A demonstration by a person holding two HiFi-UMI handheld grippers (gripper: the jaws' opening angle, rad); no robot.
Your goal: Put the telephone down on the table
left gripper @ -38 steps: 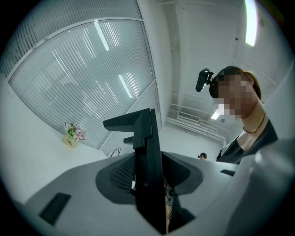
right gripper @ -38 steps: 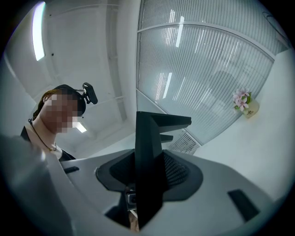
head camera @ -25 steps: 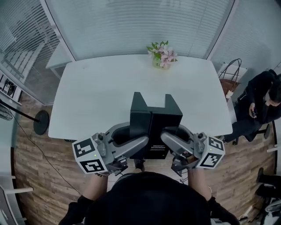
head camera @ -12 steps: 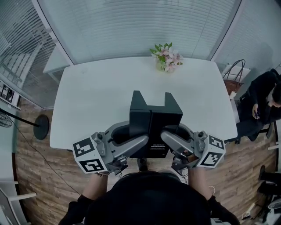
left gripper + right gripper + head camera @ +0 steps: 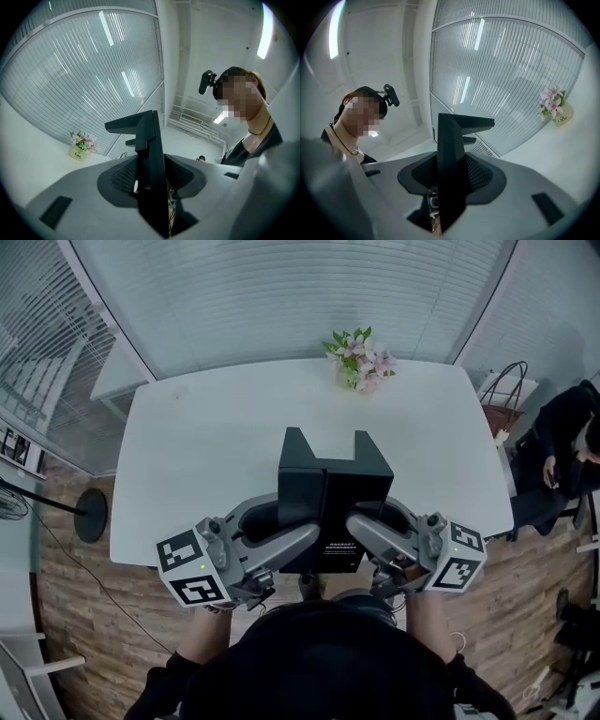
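Observation:
The telephone (image 5: 333,488) is a black boxy unit with two upright prongs at its far end, held above the near edge of the white table (image 5: 225,427). My left gripper (image 5: 284,529) is shut on its left side wall and my right gripper (image 5: 373,526) on its right side wall. In the left gripper view the thin black wall of the telephone (image 5: 151,159) stands on edge between the pads of the left gripper (image 5: 151,183). The right gripper view shows the same: the telephone (image 5: 450,157) clamped in the right gripper (image 5: 450,180). Its underside is hidden.
A small vase of pink flowers (image 5: 360,358) stands at the table's far edge. A seated person in black (image 5: 562,442) and a brown bag (image 5: 502,399) are beyond the right end. A round stand base (image 5: 91,515) sits on the wooden floor at left. Glass walls with blinds surround the table.
Both grippers have carried the telephone a little forward over the table's near edge. The grip on it looks the same.

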